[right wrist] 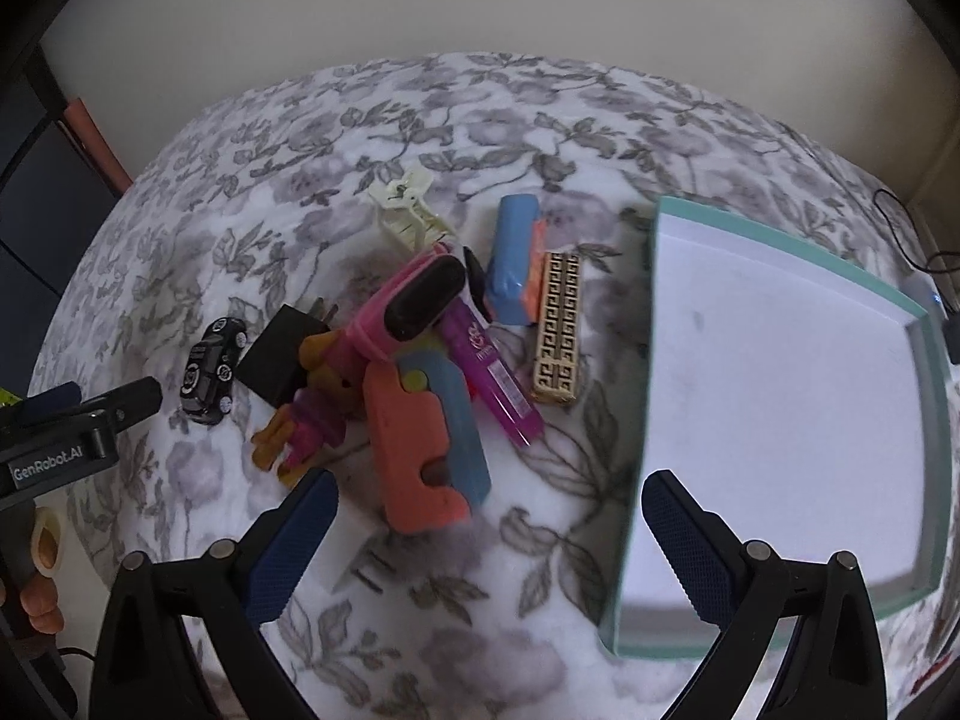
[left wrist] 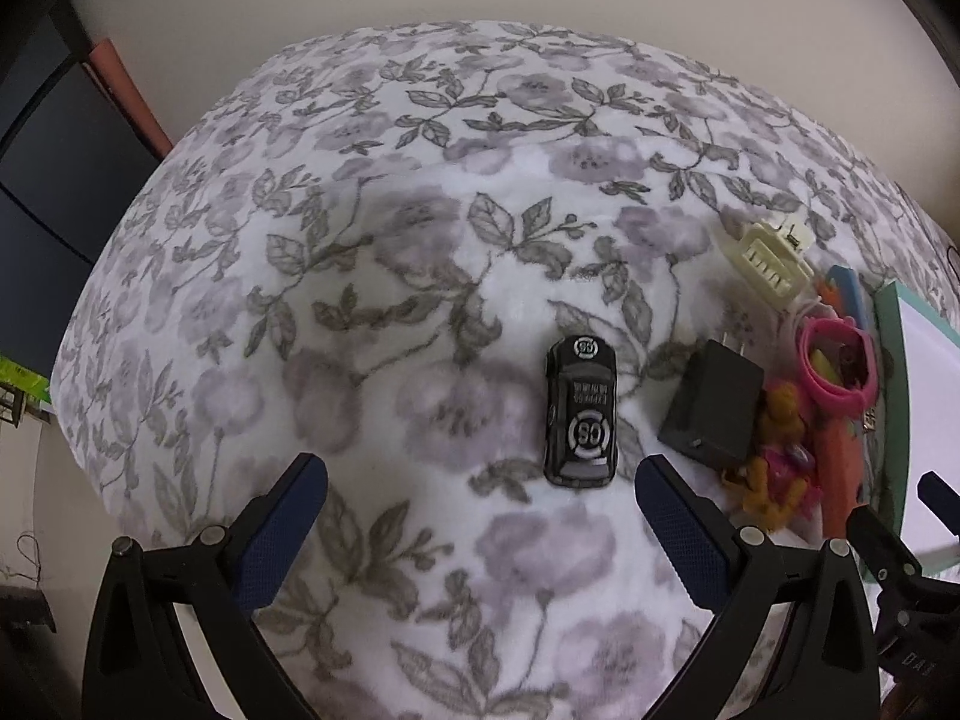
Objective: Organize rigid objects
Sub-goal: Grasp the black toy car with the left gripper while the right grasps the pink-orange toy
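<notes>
Toy car (left wrist: 581,412), black w/ grey roundels, sits on the floral bedspread (left wrist: 390,240) just ahead of the left gripper (left wrist: 480,480), a bit right of the mid-line btwn its fingers and nearer the right-hand pad. Long axis runs roughly straight away from that gripper, so the spread jaws straddle its width. Left gripper is wide apart, holding nothing. It's clearly the nearer one; from the right wrist view the car (right wrist: 211,369) lies well off to the left, past the pile.

Right gripper (right wrist: 489,486) likewise gapes, nothing in it. Just ahead of it: orange-and-blue plastic piece (right wrist: 420,450), then a pink watch-like band (right wrist: 414,300), purple tube (right wrist: 498,378) and a small yellow-and-pink figure (right wrist: 300,420), all overlapping in a heap. Black plug adapter (left wrist: 714,402) lies beside the car, near but apart. Further back: gold fret-pattern bar (right wrist: 558,330), blue block (right wrist: 510,258), cream hair clip (left wrist: 768,258). Teal-rimmed tray (right wrist: 660,360) w/ white inside is to the right, seems to hold nothing yet, so likely the drop spot, though that's a guess.

Writing: roundels on the car read approx "98" upside-down, not sure; roof text too blurred. Left tool body in right view reads "GenRobot.AI". Tube label unreadable.
</notes>
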`<state>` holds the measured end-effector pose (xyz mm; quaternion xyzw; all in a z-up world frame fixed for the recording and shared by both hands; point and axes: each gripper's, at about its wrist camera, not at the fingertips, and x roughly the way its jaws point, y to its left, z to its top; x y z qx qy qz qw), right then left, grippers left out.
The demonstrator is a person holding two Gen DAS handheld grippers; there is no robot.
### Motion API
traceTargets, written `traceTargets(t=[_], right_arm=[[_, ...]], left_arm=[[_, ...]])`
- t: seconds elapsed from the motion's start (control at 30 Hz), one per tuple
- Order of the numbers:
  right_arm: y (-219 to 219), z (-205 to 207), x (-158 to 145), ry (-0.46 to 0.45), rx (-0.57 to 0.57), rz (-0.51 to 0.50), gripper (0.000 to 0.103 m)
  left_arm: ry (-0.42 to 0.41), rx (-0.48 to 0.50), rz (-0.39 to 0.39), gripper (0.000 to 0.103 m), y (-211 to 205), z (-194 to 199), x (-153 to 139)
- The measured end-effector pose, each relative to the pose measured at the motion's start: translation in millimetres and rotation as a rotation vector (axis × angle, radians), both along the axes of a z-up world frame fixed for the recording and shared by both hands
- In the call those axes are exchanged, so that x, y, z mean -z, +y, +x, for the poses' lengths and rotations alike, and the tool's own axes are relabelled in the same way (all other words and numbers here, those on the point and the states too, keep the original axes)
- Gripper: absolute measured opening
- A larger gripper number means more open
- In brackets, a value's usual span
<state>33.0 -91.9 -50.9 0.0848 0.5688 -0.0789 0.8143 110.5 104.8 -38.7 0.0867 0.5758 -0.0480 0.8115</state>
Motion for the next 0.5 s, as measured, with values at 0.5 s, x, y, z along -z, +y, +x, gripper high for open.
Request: traceTargets(t=[0.5], right_arm=[[5.0,24.5,24.8,0.041,-0.011,0.056,0.075]], left_arm=[[0.029,0.07,0.007,0.082,-28.4,31.7,34.6]])
